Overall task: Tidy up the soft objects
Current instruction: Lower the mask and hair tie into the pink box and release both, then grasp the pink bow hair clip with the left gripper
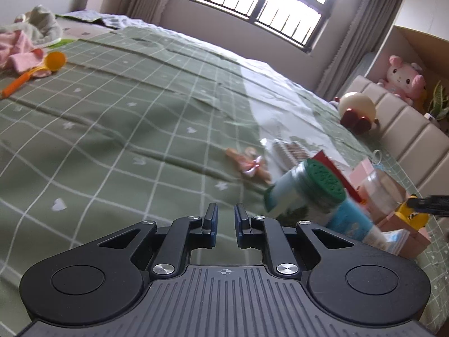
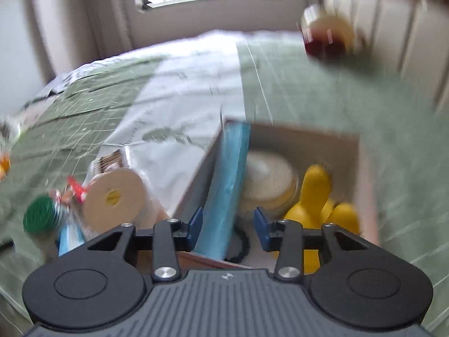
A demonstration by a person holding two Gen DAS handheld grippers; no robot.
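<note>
- Over the green checked bedspread [image 1: 118,129], the left wrist view is showing the left gripper [image 1: 226,219] hanging with its pads nearly together, only a narrow slit between them and nothing in it.
- Far left, a heap of pink and beige cloth [image 1: 22,42] is lying beside an orange scoop [image 1: 42,68]; only this view is showing these, along with the pink plush toy [image 1: 404,75] sitting behind the padded headboard [image 1: 404,129].
- A small orange soft toy [image 1: 249,163] is lying just ahead of a green-lidded jar [image 1: 308,193], which is tipped on its side and blurred. Behind it, a pink box [image 1: 404,230] is being cut off by the clutter.
- Wide open bedspread is stretching ahead and to the left of the pads.
- Turning to the right wrist view, the right gripper [image 2: 228,226] is standing with its pads apart over an open cardboard box [image 2: 362,174], a leaning blue pack [image 2: 227,179] lying between them, close by the left pad; whether that pad is touching it I cannot tell.
- Only here is the box's inside showing: a yellow balloon-dog toy [image 2: 317,196] and a round cream item [image 2: 269,179].
- Motion blur is smearing everything beyond the box walls, which are closing in on both sides of the pads.
</note>
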